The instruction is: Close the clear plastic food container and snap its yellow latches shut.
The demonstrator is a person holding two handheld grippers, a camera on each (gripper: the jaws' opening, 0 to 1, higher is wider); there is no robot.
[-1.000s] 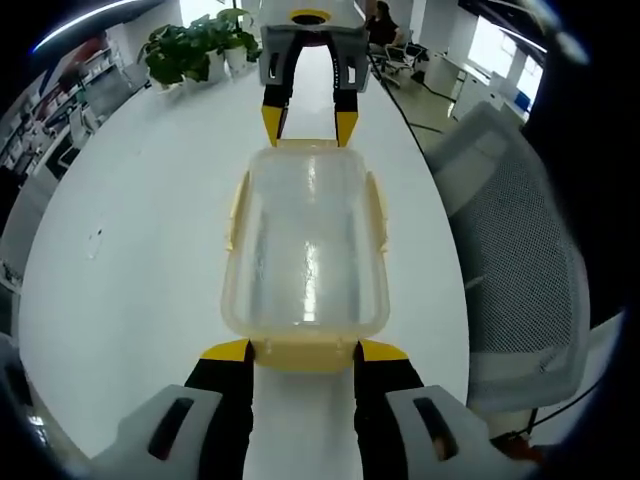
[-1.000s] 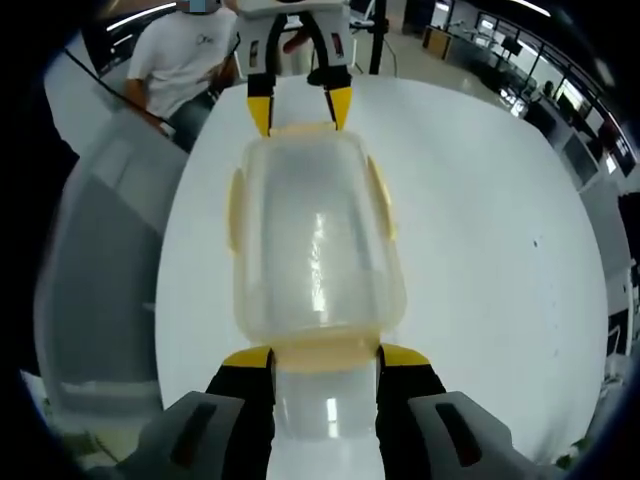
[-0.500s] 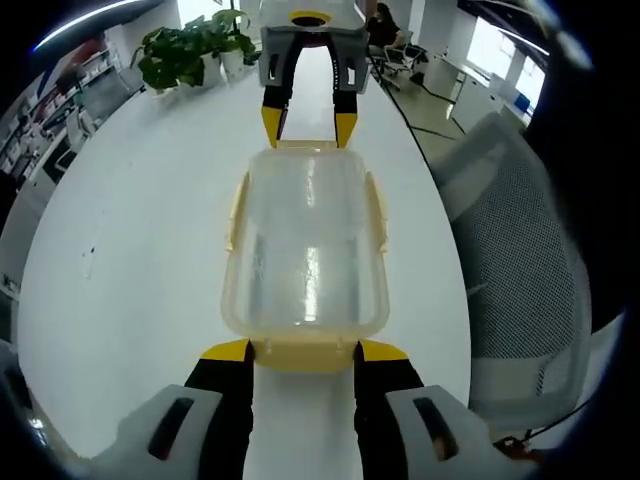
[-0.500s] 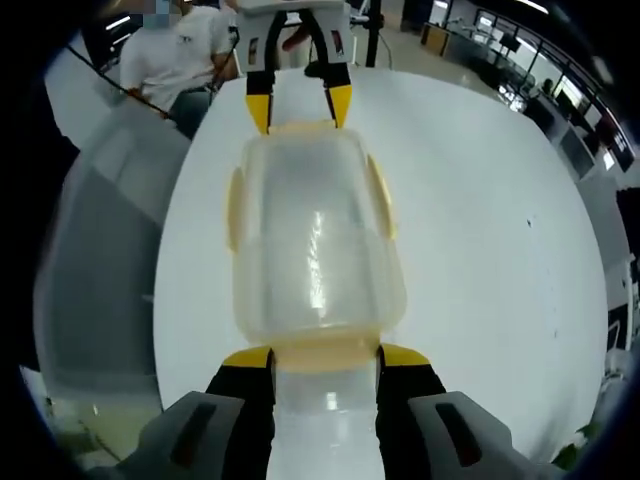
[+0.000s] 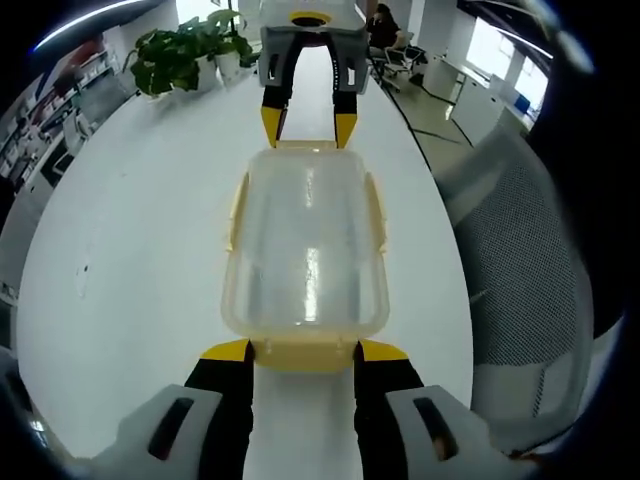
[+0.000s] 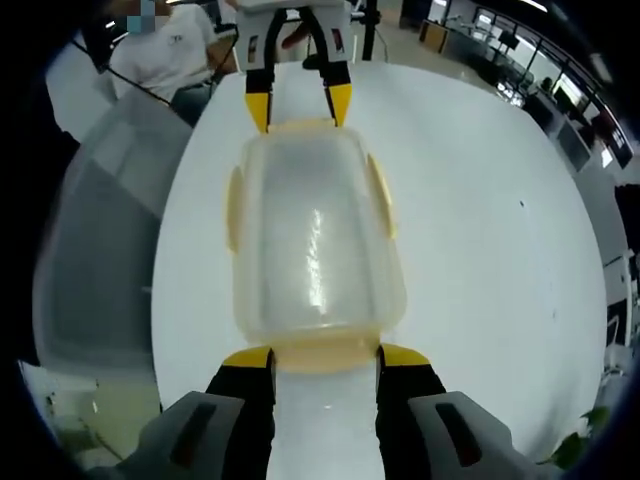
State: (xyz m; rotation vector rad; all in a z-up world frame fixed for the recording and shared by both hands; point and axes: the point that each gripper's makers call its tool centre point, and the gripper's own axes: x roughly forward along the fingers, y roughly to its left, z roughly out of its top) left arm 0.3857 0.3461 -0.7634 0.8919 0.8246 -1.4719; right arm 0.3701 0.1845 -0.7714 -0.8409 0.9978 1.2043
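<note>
While the clear rectangular plastic food container lies lid-on in the middle of the white oval table, it is bracketed lengthwise by both tools. Seen in the left gripper view, the left gripper has its yellow-tipped black jaws spread, one at either side of the near yellow end latch, with the tips touching or just beside the latch corners; nothing is clamped. At the far end the right gripper is seen, its jaws likewise parted, tips just at the far yellow end latch.

Seen in the right gripper view, the same layout is mirrored: right gripper parted around the near latch, left gripper at the far end, container between them. Yellow side latches are seen on both long edges, apparently flared outward, so they are judged not yet snapped; the state of the end latches cannot be told for sure.

The container is judged light, empty, thin-walled and fairly stiff, with a smooth slippery surface, so it would likely slide on the table if pushed from one end alone. Hold is best taken at the latch tabs, pressing each down and inward while the opposite end is braced. A grey mesh chair stands at the right table edge; a potted plant sits at the far left.
</note>
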